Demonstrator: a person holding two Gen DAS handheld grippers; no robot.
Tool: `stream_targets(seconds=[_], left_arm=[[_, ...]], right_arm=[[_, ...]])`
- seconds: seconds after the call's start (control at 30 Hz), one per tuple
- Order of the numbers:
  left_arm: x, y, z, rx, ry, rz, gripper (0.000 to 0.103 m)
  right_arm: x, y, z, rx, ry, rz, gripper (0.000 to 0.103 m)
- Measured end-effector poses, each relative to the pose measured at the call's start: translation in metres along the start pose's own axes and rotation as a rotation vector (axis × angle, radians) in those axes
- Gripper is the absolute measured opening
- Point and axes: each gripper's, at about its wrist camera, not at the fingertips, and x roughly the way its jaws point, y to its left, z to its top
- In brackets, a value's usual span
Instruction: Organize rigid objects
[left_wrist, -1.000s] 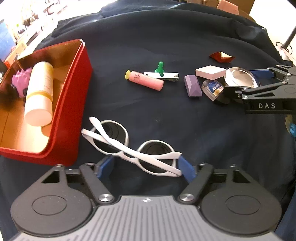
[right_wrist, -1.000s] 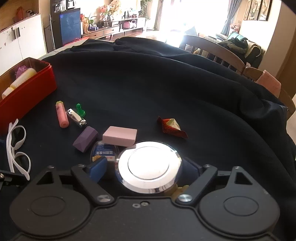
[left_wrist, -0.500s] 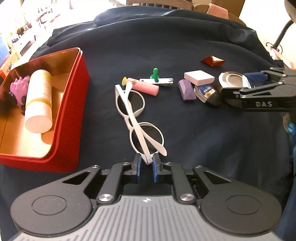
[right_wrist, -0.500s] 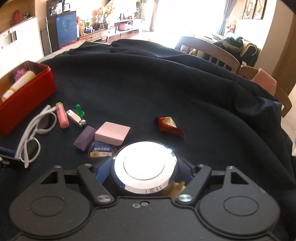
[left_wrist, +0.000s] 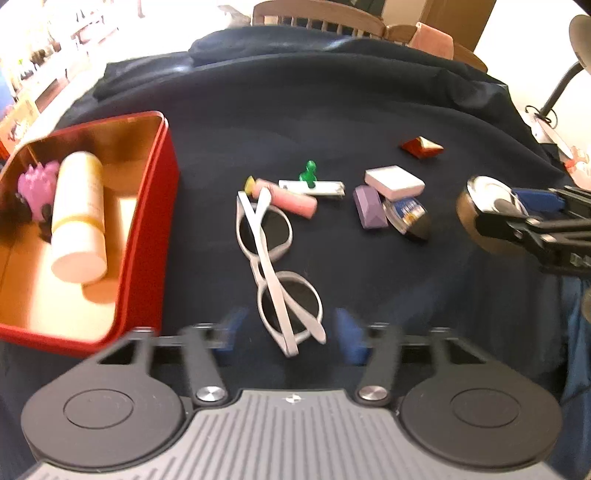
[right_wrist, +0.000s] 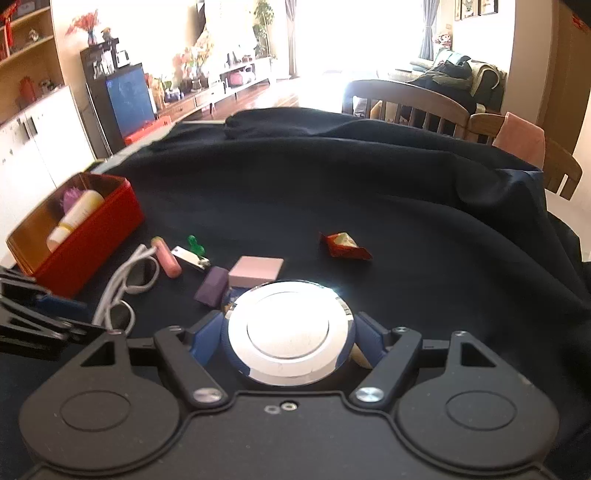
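round chrome-lidded tin (right_wrist: 290, 332) clenched in right gripper (right_wrist: 288, 338), lifted at 6 o'clock, likely bound for red metal box (left_wrist: 147, 236) at 9 | left gripper (left_wrist: 286, 338) spread wide, white round-lens sunglasses (left_wrist: 275, 266) lying loose between tips

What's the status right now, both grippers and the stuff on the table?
Left gripper open around white sunglasses. Right gripper shut on round silver tin. Red box to the left, path clear.

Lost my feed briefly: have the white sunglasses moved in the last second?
Yes. The white sunglasses have swung from crosswise at the left tool to lengthwise, far end touching the pink tube.
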Motion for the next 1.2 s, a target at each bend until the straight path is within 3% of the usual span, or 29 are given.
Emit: stream_targets(seconds=[0.37,0.43,0.5,0.57,0.87,1.2], left_arm=[[0.027,-0.014,0.004,0.073,0.018,0.080,0.068],[0.027,-0.015,0.004,0.075,0.008,0.076,0.064],[0.027,-0.015,0.005,0.079,-0.002,0.073,0.049],[0.026,-0.016,0.006,0.079,-0.005,0.072,0.042],[0.021,-0.006,0.003,0.079,-0.019,0.074,0.042],[0.000,0.013,0.009,0.011,-0.041,0.007,0.041]], right_arm=[[-0.007,0.009,-0.002,-0.008,-0.013,0.006,0.076],[-0.006,0.010,-0.002,-0.007,-0.012,0.006,0.076],[-0.006,0.010,-0.002,-0.005,-0.012,0.008,0.076],[-0.005,0.011,-0.003,-0.002,-0.011,0.009,0.076],[-0.007,0.022,-0.006,0.005,-0.010,0.020,0.076],[-0.020,0.036,-0.005,0.023,-0.014,0.029,0.076]])
